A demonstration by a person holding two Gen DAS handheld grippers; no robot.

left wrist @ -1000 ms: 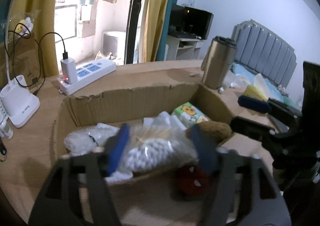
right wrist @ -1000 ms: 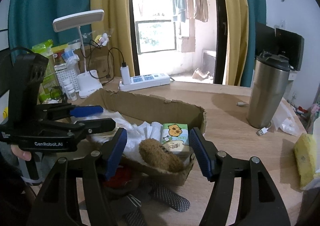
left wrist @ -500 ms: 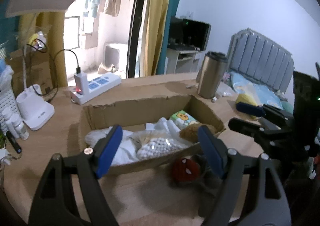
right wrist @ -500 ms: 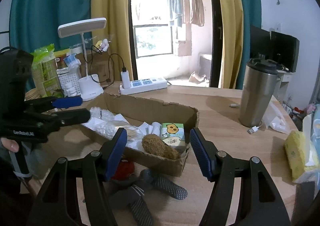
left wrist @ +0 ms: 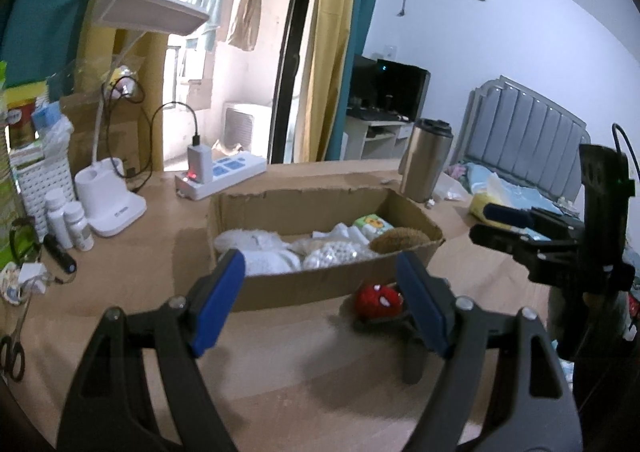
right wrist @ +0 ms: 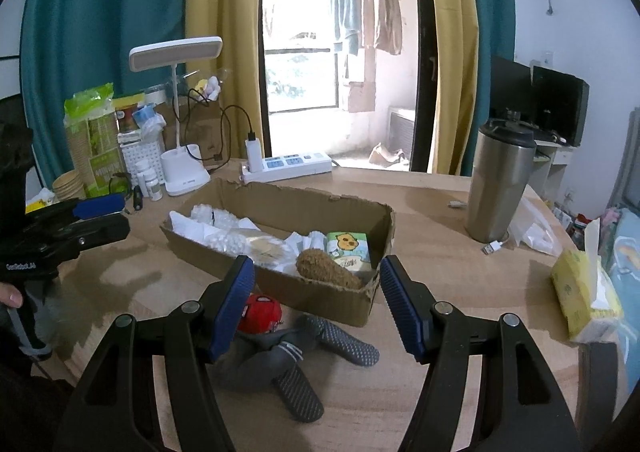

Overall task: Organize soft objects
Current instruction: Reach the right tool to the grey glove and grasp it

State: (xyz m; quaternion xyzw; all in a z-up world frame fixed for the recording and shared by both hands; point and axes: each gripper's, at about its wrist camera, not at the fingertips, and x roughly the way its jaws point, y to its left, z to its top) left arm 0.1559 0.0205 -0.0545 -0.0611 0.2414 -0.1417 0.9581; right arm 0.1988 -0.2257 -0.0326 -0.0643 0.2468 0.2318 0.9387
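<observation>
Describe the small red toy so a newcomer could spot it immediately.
Find the long open cardboard box on the wooden table. Just outside its near wall lies a round red plush ball with white spider-mask eyes, touching grey dotted socks; it is the only red item there.

One cardboard box [right wrist: 280, 212] sits on the desk [right wrist: 420, 372], holding one brown plush [right wrist: 326, 270], one tissue pack [right wrist: 348, 248] and one bag of white beads [right wrist: 228, 242], with two grey socks [right wrist: 320, 348] and one red ball [right wrist: 260, 312] just before it, and two pill bottles [left wrist: 74, 224] left of it.
</observation>
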